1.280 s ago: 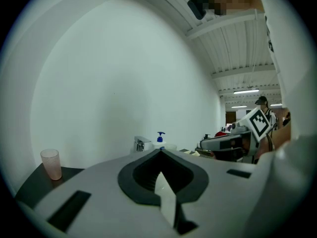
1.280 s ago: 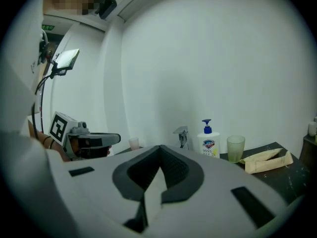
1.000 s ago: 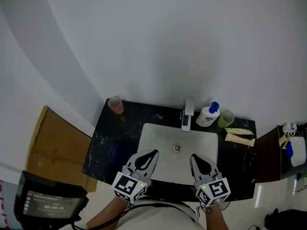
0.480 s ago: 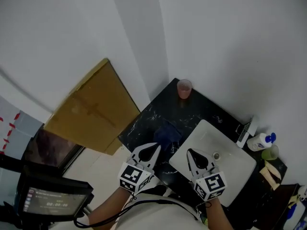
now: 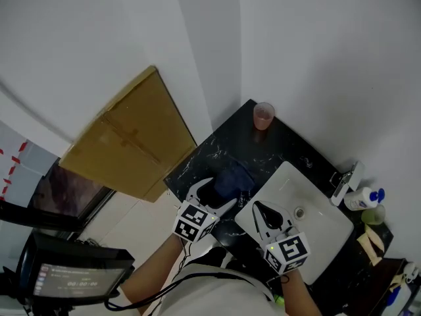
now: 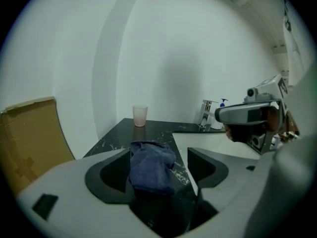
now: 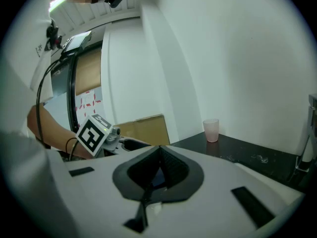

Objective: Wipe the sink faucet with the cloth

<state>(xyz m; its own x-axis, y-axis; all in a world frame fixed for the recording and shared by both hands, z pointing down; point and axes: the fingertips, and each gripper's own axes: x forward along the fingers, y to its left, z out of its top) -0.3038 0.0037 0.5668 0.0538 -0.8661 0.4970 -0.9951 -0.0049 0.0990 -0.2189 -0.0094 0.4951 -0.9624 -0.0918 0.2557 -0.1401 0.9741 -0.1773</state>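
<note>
I am seeing the left gripper (image 5: 222, 191) standing over the near edge of the black counter (image 5: 243, 147), a little below the middle of the head view. Its jaws have just been opening and they are now standing wide apart. The dark blue cloth (image 5: 230, 178) is lying crumpled on the counter between them. In the left gripper view the cloth (image 6: 151, 165) is filling the gap in the lower middle of the frame, but the pads are not pressing on it, so this gripper is not holding anything.

The right gripper (image 5: 256, 208) is hanging just to the right of the left one in the head view, over the near left corner of the white sink (image 5: 322, 222). In the right gripper view its jaws (image 7: 159, 148) are lying together with nothing gripped between them.

The faucet (image 5: 345, 183) is standing at the far rim of the sink, at the right side of the head view, well apart from both grippers and from the cloth. A soap bottle (image 5: 363, 198) and a green cup (image 5: 373, 214) are standing just beside it. A pink cup (image 5: 263, 116) is standing at the far corner of the counter, in the upper middle. A sheet of cardboard (image 5: 125, 143) is leaning at the left of the counter.
</note>
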